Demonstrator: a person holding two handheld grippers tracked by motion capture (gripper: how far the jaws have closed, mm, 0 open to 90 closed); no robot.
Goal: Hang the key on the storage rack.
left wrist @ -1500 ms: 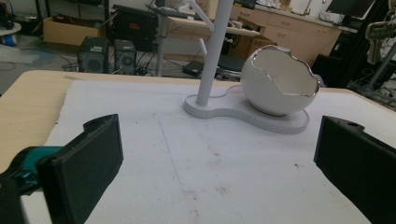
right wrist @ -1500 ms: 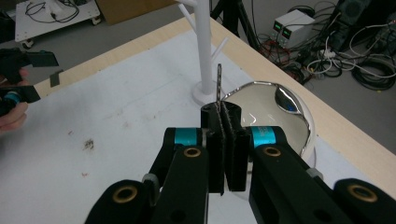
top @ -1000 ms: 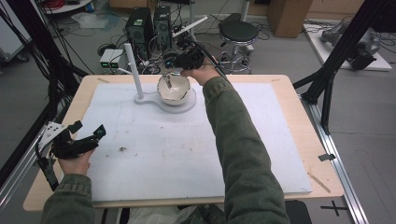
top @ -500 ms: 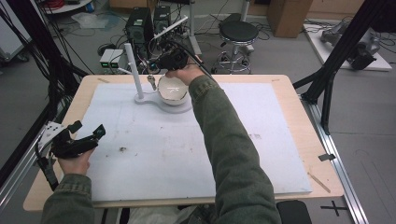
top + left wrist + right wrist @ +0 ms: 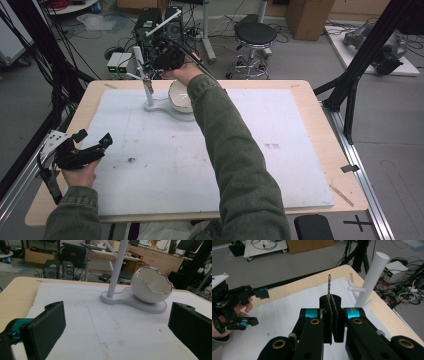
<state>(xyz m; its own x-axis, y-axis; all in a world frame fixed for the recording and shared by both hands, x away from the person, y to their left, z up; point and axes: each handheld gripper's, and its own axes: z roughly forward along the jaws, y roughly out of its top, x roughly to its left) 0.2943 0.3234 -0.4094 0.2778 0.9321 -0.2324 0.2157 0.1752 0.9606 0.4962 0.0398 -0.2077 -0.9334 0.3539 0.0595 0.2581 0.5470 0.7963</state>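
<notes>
The left gripper [image 5: 80, 150] rests near the bench's [image 5: 310, 100] left edge on the white mat [image 5: 165, 165], held in the person's left hand [image 5: 77, 175]. Its jaws stand wide apart with nothing between them. In the left gripper view, ahead of the open jaws, stands a white stand [image 5: 117, 272] with short pegs, and on the same base just right of the post sits a white egg-shaped bowl [image 5: 150, 288] with a silver rim.

Further right, the right gripper [image 5: 167, 57] reaches over the far edge of the bench beside the stand's post [image 5: 142, 75]. In the right gripper view its jaws are pressed together on a thin chain or slender metal strip [image 5: 329, 285], which rises straight up from between the pads; I cannot tell which it is, nor whether anything hangs from it. The post [image 5: 372, 277] and its pegs [image 5: 355, 289] lie just right of the jaws, slightly ahead.

The step in hand looks like hanging this thin piece on a peg. To do it well, the grip should hold firm while the hand carries the piece sideways toward a peg, approaching from above the peg's free end and lowering gently, so the light stand is not knocked. The jaws should part only once the piece bears on the peg. The idle left gripper could steady the base if the stand rocks.
</notes>
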